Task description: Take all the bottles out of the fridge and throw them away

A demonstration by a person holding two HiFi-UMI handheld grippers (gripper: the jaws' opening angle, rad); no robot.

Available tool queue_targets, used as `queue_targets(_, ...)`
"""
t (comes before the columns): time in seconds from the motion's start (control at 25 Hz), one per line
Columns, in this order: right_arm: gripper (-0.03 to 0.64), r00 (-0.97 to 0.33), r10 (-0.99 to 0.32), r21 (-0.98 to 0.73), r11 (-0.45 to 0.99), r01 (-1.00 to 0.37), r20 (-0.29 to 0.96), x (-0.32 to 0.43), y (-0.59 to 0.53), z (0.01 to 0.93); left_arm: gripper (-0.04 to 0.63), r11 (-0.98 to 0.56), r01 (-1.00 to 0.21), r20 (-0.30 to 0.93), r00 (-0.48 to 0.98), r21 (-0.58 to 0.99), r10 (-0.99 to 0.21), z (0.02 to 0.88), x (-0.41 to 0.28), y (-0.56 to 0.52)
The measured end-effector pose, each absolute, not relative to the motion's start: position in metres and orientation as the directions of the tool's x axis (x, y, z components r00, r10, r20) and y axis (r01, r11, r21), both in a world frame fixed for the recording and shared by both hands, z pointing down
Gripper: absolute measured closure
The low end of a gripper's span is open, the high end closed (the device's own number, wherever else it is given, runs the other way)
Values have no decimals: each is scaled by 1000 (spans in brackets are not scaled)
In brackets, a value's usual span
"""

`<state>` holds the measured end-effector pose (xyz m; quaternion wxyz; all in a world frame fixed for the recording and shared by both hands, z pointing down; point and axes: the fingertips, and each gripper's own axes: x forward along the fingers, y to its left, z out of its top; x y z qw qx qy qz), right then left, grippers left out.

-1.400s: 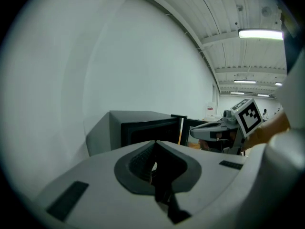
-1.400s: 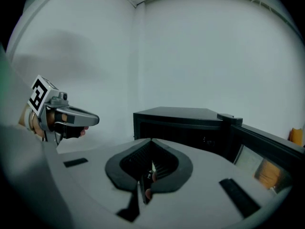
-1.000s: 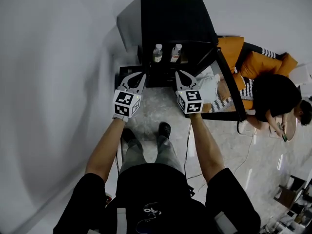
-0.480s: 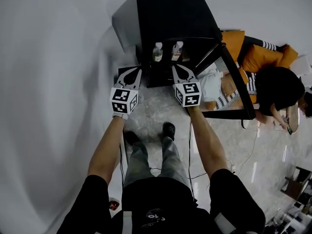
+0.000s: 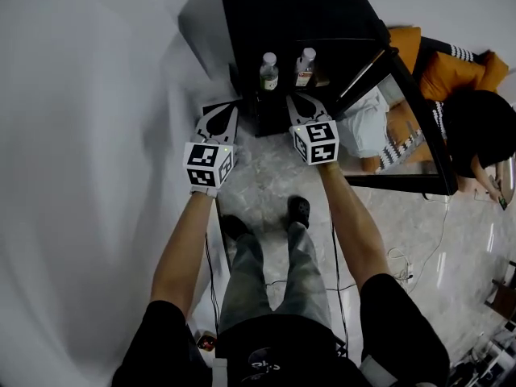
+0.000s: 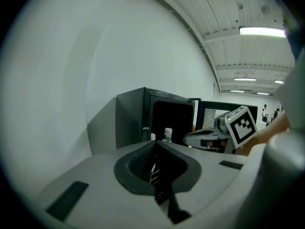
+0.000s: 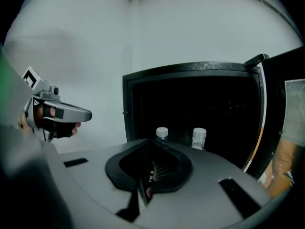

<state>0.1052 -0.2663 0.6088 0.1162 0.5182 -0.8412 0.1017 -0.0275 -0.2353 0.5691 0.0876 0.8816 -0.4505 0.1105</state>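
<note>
Bottles (image 5: 269,71), two, inside one fridge (image 5: 282,6)

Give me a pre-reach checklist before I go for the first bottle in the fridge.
1. Fridge door open: ok, it is swung wide to the right.
2. Bottles within reach: ok, the left bottle and right bottle stand upright, side by side, at the front of the fridge.
3. Left gripper ready to grasp: not ok, its jaws are together with nothing between them.
4. Right gripper ready to grasp: not ok, its jaws are together with nothing between them.
5. Path to the bottles: ok, nothing stands between the grippers and the bottles.
6. More bottles deeper inside: cannot tell, the interior is dark.
</note>
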Motion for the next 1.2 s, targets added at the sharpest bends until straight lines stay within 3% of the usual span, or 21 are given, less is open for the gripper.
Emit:
queue_targets(0.56,615,-429,-846,-75,429,-900,317,99,-257,651,594,-592,-803,290,585,75,-757,597,-13,-238)
queue_targets(0.84,615,-436,-863,-60,436,-898,256,95,-280,640,594,-586,-809,254,578,54,-775,590,-11,-250)
queue_targets(1.2,455,-444,-875,-24,448,-894,191,85,-327,658,594,-590,-807,181,581,7,-793,612,-8,-273)
